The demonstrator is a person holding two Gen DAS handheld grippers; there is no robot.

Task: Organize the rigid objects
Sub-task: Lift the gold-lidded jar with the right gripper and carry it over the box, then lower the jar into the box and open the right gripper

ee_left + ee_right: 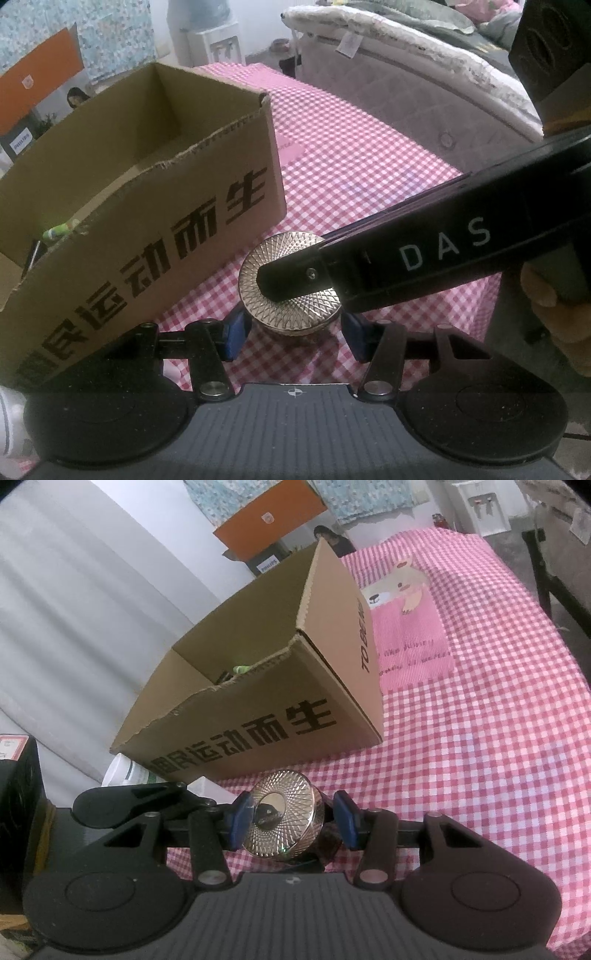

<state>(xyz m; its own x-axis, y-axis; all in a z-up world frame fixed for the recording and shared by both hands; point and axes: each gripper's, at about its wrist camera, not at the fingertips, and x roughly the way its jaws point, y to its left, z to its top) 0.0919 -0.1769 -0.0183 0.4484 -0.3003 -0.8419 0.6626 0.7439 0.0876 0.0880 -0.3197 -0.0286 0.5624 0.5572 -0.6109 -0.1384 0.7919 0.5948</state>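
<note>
A small dark jar with a gold patterned lid sits just in front of the open cardboard box. In the left wrist view my left gripper has its blue pads pressed on the jar's two sides. My right gripper reaches in from the right, one finger across the lid and the other behind it. In the right wrist view the jar is tilted toward the camera between the pads of my right gripper, which is shut on it. A finger of the left gripper shows at the left.
The box holds a green item and stands on a pink checked tablecloth. A white bottle lies at the box's near corner. A bed is beyond the table. A hand holds the right gripper.
</note>
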